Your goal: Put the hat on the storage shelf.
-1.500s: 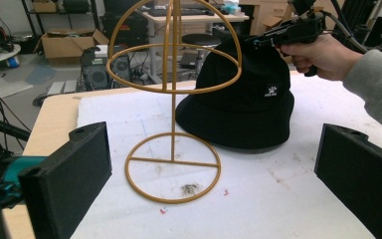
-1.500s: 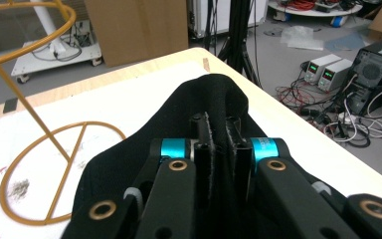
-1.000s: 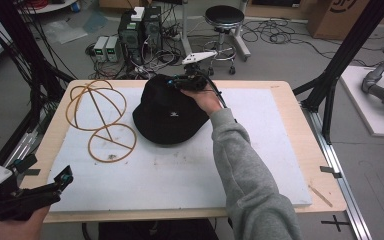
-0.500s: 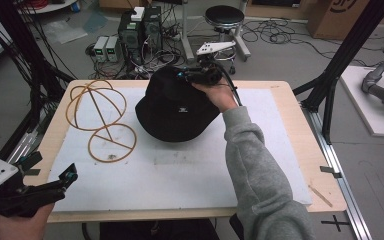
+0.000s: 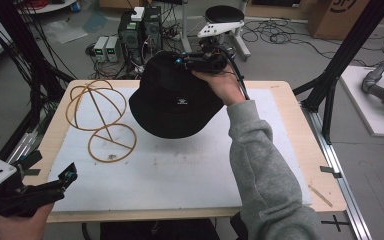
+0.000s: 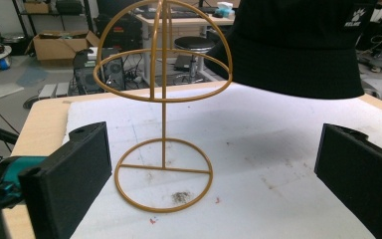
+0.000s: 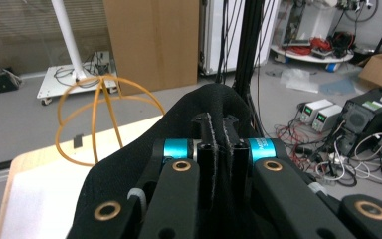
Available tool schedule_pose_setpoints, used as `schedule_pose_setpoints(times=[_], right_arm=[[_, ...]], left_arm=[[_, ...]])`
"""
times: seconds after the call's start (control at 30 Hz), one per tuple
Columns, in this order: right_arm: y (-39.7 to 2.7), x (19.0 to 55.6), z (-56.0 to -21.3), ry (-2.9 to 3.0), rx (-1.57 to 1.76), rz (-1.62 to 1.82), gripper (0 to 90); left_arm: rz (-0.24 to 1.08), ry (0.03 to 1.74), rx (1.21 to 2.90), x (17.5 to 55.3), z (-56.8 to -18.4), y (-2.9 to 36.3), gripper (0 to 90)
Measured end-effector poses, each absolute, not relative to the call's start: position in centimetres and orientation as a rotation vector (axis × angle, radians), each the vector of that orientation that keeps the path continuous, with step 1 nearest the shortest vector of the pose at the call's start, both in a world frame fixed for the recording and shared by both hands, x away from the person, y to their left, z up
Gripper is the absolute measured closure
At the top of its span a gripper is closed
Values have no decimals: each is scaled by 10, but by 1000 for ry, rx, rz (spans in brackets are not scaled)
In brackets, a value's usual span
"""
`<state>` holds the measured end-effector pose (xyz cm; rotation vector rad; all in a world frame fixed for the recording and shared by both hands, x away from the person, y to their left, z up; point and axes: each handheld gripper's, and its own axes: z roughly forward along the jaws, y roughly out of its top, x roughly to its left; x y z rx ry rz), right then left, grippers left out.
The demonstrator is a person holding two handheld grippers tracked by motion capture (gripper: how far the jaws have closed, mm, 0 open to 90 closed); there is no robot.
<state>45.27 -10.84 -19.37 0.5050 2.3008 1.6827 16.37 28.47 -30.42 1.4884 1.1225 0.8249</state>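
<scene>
A black bucket hat (image 5: 172, 100) with a small white logo hangs above the white mat, lifted by its crown. My right gripper (image 5: 182, 61) is shut on a pinched fold of the hat's top (image 7: 218, 134); the jaws press the fabric between them. A gold wire hat stand (image 5: 97, 117) with a round base and a domed top stands at the mat's left, empty. It stands straight ahead in the left gripper view (image 6: 163, 99), with the hat's brim (image 6: 298, 59) hanging to its upper right. My left gripper (image 5: 50, 177) rests low at the table's front left corner, jaws wide apart with nothing between them.
The white mat (image 5: 180, 170) covers most of the wooden table (image 5: 300, 125). Black frame posts (image 5: 340, 65) rise at the table's right. Power supplies, cables and a stool (image 5: 222, 20) crowd the floor behind the table.
My right gripper has risen with the hat, lifting it off the mat so it hangs in the air. The left gripper has stayed where it was.
</scene>
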Motion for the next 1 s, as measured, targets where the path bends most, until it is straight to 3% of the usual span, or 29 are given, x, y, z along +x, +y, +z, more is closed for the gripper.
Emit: schedule_pose_setpoints(times=[0.53,1.0], right_arm=[[-119,431,-144,2201,463,1834,881],[-65,423,-121,2228,337,1910,881]], left_arm=[[826,1135,1482,160,-305,287,17],[835,1163,1441,147,-304,300,17]])
